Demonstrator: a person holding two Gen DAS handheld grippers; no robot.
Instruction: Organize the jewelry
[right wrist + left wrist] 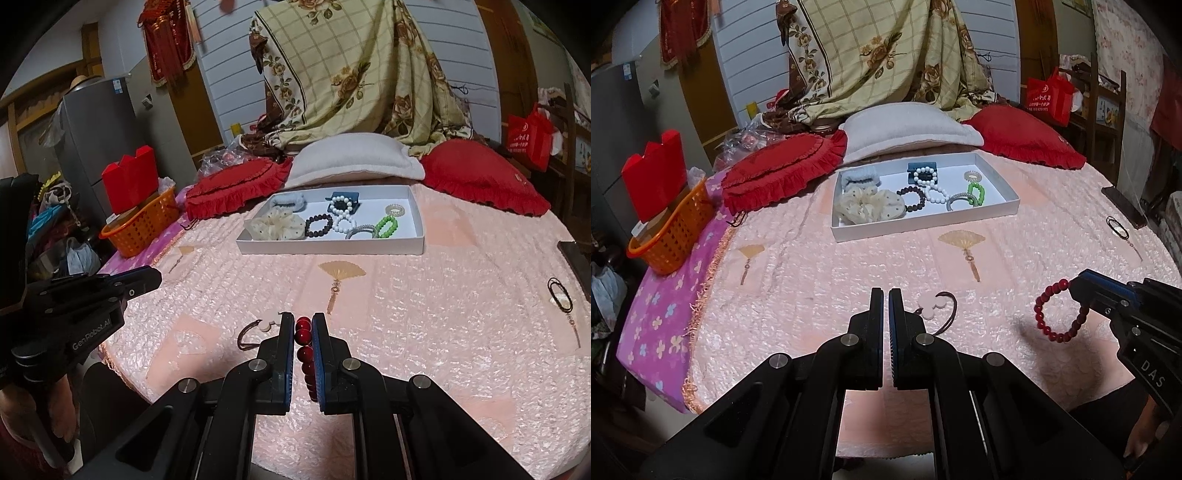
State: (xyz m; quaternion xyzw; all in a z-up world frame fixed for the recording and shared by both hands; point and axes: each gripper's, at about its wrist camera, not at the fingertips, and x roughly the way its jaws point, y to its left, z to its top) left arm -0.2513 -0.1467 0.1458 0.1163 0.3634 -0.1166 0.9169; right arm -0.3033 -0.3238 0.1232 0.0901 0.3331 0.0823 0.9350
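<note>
My right gripper (303, 319) is shut on a red bead bracelet (305, 349), which hangs from its tips (1073, 286) above the pink bedspread as a loop (1058, 314). My left gripper (885, 293) is shut with nothing between its fingers, low over the spread. Just past it lies a pale flower pendant on a dark cord (932, 306), also seen left of the right fingers (264, 325). Farther back a white tray (923, 225) holds bead bracelets, scrunchies and coil hair ties. A black cord necklace (559, 293) lies at the right.
Red cushions (783, 171) and a white pillow (908, 129) lie behind the tray. An orange basket (672, 236) with a red box stands at the left bed edge. A dark phone-like slab (1123, 206) rests at the right. A hand (44, 410) grips the left tool.
</note>
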